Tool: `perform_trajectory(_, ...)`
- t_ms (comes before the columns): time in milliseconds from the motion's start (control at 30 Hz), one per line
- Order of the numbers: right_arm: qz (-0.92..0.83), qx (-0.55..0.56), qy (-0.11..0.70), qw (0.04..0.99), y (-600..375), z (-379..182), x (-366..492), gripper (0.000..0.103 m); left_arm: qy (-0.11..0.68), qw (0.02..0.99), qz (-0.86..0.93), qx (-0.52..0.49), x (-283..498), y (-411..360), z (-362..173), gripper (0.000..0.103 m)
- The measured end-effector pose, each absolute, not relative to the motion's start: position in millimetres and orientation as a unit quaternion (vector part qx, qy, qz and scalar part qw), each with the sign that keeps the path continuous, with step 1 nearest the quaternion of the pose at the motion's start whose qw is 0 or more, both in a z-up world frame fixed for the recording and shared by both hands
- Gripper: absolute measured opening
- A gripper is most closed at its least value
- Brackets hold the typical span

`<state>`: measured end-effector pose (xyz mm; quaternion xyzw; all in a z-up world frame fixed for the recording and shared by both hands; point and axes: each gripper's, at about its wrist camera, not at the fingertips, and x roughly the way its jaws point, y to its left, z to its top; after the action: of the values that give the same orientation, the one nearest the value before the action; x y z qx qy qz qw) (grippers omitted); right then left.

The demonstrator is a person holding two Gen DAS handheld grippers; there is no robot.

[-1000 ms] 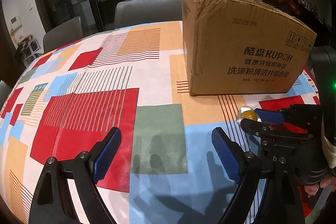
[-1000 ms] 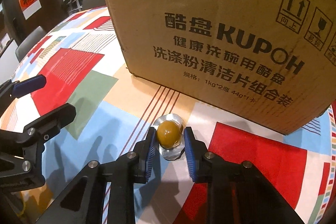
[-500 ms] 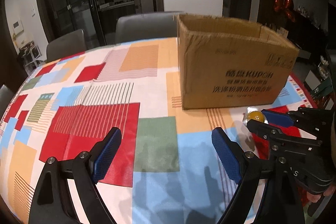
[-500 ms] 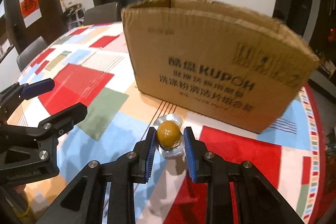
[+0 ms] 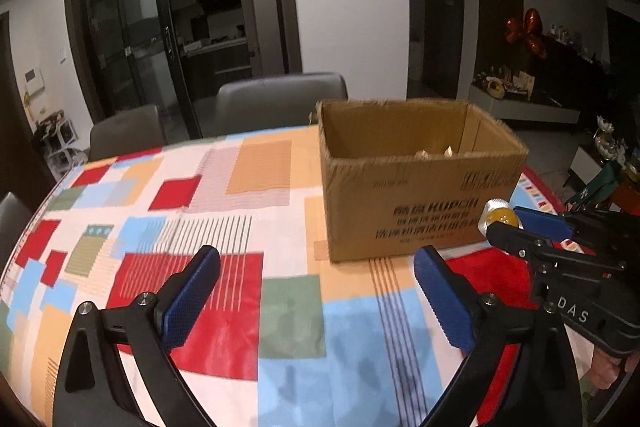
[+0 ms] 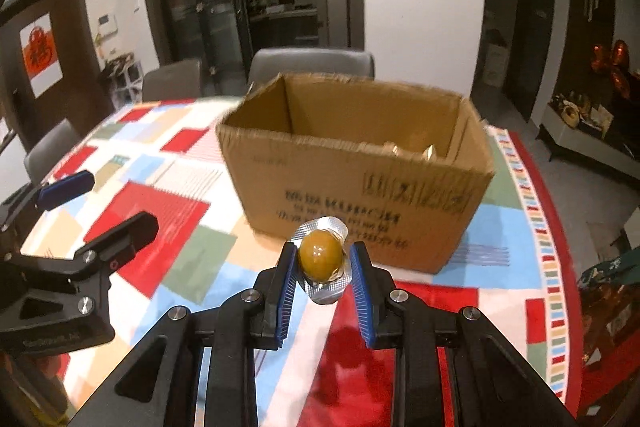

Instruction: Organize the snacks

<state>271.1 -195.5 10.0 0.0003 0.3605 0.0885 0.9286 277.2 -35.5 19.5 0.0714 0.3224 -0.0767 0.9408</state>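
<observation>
Left black gripper with blue pads [image 5: 316, 291] hangs spread wide over the patchwork-coloured tablecloth [image 5: 240, 195], grasping nothing. Open brown cardboard box [image 6: 360, 163] stands mid-table. Right gripper [image 6: 322, 267] clamps the foil-backed amber snack capsule [image 6: 322, 254], raised before the box.

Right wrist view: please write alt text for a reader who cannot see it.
The right gripper holds a foil-backed snack with a round amber dome in front of an open cardboard box on a colourful patchwork tablecloth. The left gripper, open, shows at the left edge.
</observation>
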Motion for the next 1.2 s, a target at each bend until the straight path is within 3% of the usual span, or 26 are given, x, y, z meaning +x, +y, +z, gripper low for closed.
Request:
perform_trajectory(300, 0.069, 0.018, 0.333, 0.94, -207, 46, 296, 0.028, 0.3, 0.947, -0.082, 0.084, 301, -43, 52, 0.099)
perform_trajectory(700, 0.052, -0.005, 0.332, 0.942, -206, 54, 351, 0.028, 0.311, 0.946, -0.067, 0.065, 352, -37, 60, 0.099)
perform_trajectory(733, 0.053, -0.005, 0.334, 0.941, -206, 53, 354, 0.03, 0.313, 0.945, -0.066, 0.063, 356, -37, 59, 0.099)
perform_trajectory(767, 0.053, -0.006, 0.337, 0.94, -207, 53, 358, 0.04, 0.316, 0.945, -0.065, 0.061, 359, -37, 58, 0.099)
perform_trajectory(833, 0.044, -0.007, 0.341, 0.939, -207, 53, 361, 0.05, 0.319, 0.944, -0.064, 0.058, 363, -36, 56, 0.099)
perform_trajectory(900, 0.039, -0.008, 0.34, 0.94, -209, 52, 360, 0.05, 0.319, 0.944, -0.064, 0.056, 364, -35, 56, 0.099)
perform_trajectory(1067, 0.032, -0.013, 0.347, 0.937, -210, 53, 351, 0.064, 0.314, 0.945, -0.067, 0.058, 356, -35, 58, 0.099)
perform_trajectory(1200, 0.026, -0.01, 0.349, 0.937, -211, 58, 336, 0.07, 0.303, 0.949, -0.067, 0.056, 342, -35, 66, 0.099)
